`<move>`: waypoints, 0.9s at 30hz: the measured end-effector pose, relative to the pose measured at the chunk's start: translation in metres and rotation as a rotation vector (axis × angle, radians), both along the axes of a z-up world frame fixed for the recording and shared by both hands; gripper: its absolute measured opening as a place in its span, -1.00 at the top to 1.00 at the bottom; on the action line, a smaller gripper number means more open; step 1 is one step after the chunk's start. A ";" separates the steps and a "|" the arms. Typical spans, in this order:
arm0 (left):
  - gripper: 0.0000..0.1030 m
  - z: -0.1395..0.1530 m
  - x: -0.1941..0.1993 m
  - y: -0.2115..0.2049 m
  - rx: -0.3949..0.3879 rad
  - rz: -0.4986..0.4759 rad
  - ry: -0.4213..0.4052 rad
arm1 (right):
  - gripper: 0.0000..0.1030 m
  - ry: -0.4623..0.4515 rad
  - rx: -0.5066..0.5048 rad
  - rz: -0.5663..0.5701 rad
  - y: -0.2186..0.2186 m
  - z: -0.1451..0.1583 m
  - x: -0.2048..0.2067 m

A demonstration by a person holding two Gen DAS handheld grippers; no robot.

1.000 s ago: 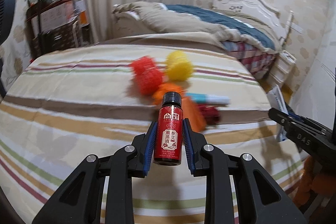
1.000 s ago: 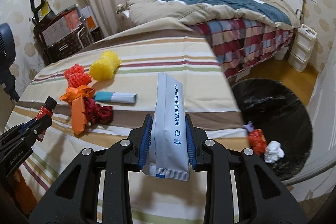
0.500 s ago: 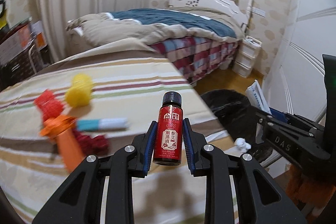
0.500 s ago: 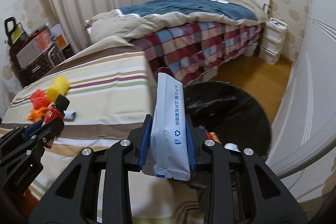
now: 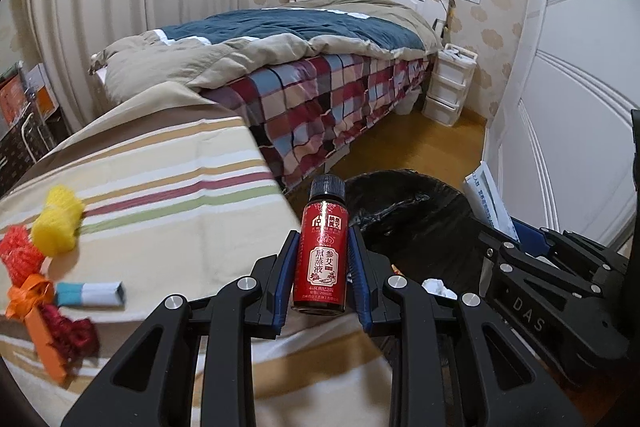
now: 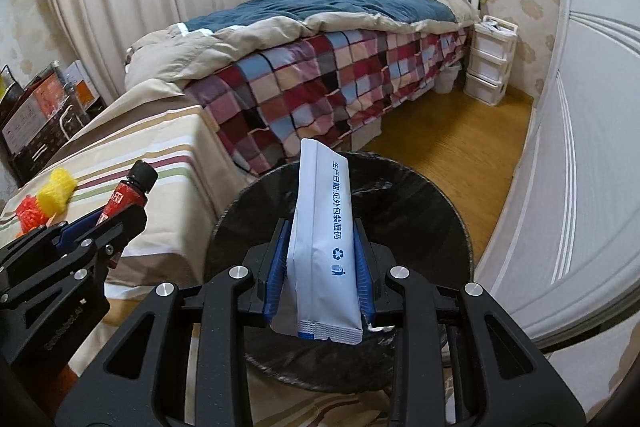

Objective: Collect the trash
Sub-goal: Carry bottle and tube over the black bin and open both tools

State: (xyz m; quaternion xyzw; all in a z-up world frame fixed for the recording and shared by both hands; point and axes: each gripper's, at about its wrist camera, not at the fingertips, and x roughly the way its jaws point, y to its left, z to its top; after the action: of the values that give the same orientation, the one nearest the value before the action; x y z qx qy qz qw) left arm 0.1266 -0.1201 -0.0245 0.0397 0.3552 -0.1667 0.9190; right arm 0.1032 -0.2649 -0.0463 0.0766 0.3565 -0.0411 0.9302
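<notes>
Now the right gripper (image 6: 320, 267), squeezing an upright white packet (image 6: 324, 259), sits over the black trash bin (image 6: 460, 227), while the left gripper (image 5: 322, 267), pinching a standing red bottle (image 5: 322, 259), is just beside it.

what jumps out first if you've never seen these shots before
A small red bottle stands clamped upright in the left tongs, right beside the black-lined trash bin. The right tongs grip a white packet directly over that bin, with the striped tablecloth alongside.

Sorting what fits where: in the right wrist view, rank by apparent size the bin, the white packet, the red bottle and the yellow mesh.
1. Bin
2. White packet, though it looms close to the camera
3. Red bottle and yellow mesh: too alike to rank, and the bottle is partly hidden.
</notes>
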 end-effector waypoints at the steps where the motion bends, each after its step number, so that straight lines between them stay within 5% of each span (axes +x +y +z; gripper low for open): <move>1: 0.47 -0.001 0.001 -0.003 0.006 -0.003 -0.001 | 0.42 0.002 0.003 -0.003 -0.003 -0.001 0.002; 19: 0.44 -0.016 0.016 -0.040 0.083 -0.015 0.018 | 0.38 0.023 0.028 -0.066 -0.036 -0.016 0.010; 23: -0.17 -0.016 0.014 -0.041 0.094 -0.002 0.005 | 0.03 0.016 0.028 -0.088 -0.040 -0.017 0.008; 27: -0.39 -0.011 0.011 -0.036 0.096 0.019 -0.017 | 0.02 0.016 0.021 -0.099 -0.042 -0.016 0.007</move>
State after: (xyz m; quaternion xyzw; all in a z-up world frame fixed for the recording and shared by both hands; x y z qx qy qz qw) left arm 0.1374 -0.1564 -0.0353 0.0821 0.3552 -0.1405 0.9205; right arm 0.1097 -0.3064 -0.0620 0.1037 0.3602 -0.0839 0.9233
